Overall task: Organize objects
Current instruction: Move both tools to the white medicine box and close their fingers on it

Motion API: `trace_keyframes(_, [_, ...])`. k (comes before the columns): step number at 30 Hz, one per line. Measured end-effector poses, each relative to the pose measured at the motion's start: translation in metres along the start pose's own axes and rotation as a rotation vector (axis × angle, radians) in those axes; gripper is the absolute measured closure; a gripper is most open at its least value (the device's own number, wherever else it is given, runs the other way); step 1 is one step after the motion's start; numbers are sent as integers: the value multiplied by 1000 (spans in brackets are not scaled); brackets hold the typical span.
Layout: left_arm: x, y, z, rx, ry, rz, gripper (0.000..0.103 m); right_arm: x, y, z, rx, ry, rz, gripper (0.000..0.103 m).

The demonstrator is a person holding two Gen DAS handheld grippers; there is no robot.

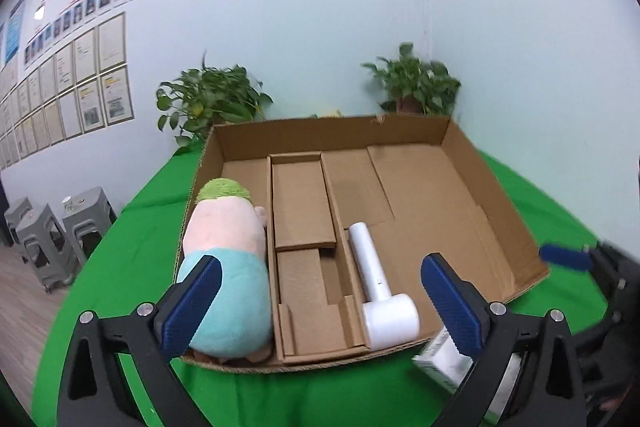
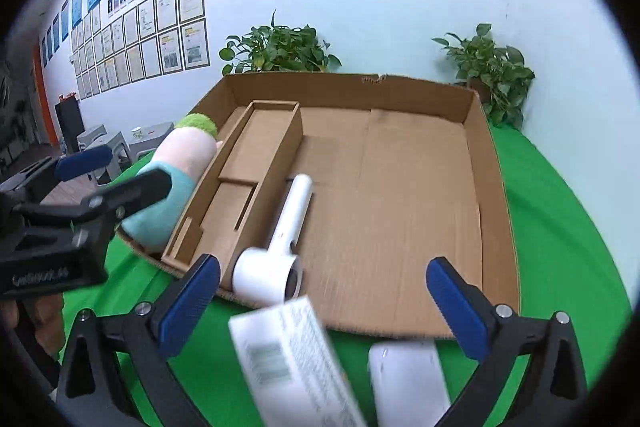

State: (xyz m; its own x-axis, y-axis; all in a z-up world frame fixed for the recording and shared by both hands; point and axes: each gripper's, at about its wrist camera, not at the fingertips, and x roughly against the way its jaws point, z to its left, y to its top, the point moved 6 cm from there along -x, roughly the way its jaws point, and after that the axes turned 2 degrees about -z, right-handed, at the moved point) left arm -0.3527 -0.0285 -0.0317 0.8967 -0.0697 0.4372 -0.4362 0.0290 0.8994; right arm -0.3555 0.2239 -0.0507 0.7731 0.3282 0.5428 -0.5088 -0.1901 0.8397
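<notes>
Shallow cardboard tray [image 1: 496, 211] on green cloth, with items in and beside it.

A plush doll [image 1: 224, 267] (green hair, pale body, teal lower half) lies in the left compartment; a white hammer-shaped appliance [image 1: 380, 287] lies right of the insert [image 1: 304, 219], head toward the near wall. A white printed box [image 2: 296, 367] and a white flat object [image 2: 408, 383] lie outside, near the front edge.
</notes>
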Motion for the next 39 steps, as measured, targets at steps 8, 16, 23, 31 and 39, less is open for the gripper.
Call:
trace_keyframes(8, [35, -11, -15, 69, -18, -24, 2, 8, 7, 10, -12, -43, -35, 0])
trace_keyframes(16, [43, -9, -24, 133, -77, 33, 2, 19, 7, 15, 25, -26, -60, 0])
trace_keyframes(23, [33, -22, -32, 151, -140, 98, 2, 17, -8, 20, 46, 96, -45, 0])
trace_keyframes(31, [9, -78, -42, 201, -304, 278, 2, -2, -64, 8, 117, 57, 112, 0])
trace_keyframes(39, [-13, -105, -45, 258, -386, 356, 4, -22, -89, 36, 142, 100, 247, 41])
